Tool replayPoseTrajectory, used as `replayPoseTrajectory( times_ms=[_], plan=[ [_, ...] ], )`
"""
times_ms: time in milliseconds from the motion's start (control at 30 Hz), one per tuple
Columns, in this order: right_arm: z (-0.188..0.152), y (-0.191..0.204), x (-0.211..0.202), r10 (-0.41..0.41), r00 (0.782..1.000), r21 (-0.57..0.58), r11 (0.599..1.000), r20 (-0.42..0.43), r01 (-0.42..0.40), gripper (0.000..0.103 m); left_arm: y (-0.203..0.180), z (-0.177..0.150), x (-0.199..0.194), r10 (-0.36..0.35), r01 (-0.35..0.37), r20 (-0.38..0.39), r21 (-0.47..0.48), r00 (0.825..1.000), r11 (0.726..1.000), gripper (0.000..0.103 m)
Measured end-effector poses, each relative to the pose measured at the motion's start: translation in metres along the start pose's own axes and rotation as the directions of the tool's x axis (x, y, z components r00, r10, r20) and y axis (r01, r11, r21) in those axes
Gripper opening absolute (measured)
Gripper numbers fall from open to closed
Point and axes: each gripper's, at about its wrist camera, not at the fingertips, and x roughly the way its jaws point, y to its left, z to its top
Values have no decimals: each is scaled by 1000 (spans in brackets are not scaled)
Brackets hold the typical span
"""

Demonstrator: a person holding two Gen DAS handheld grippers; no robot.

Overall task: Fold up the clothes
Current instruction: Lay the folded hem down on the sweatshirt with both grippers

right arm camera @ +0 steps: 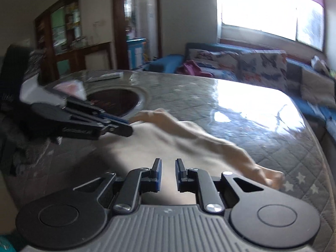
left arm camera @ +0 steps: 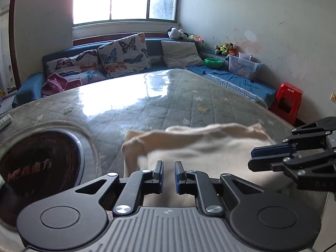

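A cream garment (left arm camera: 201, 145) lies folded over on the quilted table top (left arm camera: 147, 105). My left gripper (left arm camera: 169, 168) is open and empty just above the garment's near part. My right gripper (right arm camera: 169, 166) is open and empty over the same cloth (right arm camera: 159, 138). The right gripper also shows at the right edge of the left wrist view (left arm camera: 254, 157), over the garment's right side. The left gripper shows at the left of the right wrist view (right arm camera: 128, 127), its tips at the cloth's far left edge.
A round dark cooktop (left arm camera: 40, 168) is set into the table to the left of the garment. A remote (left arm camera: 5, 120) lies at the far left edge. A sofa with butterfly cushions (left arm camera: 124, 52) runs behind the table. A red stool (left arm camera: 287, 100) stands at the right.
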Motion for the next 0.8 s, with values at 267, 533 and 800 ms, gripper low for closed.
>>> replayPoseTrajectory(
  times_ms=[267, 533, 800],
  plan=[
    [-26, 11, 8, 9, 1000, 11, 1000, -4, -8, 13, 2, -15, 9, 25, -26, -31, -16, 999, 1000, 13],
    [-31, -21, -8, -48, 999, 131, 990, 11, 46, 13, 5, -15, 10, 21, -22, -34, -25, 999, 999, 14],
    [-40, -29, -5, -20, 1000, 65, 998, -13, 21, 13, 8, -18, 9, -9, 4, -60, -84, 998, 996, 14]
  ],
)
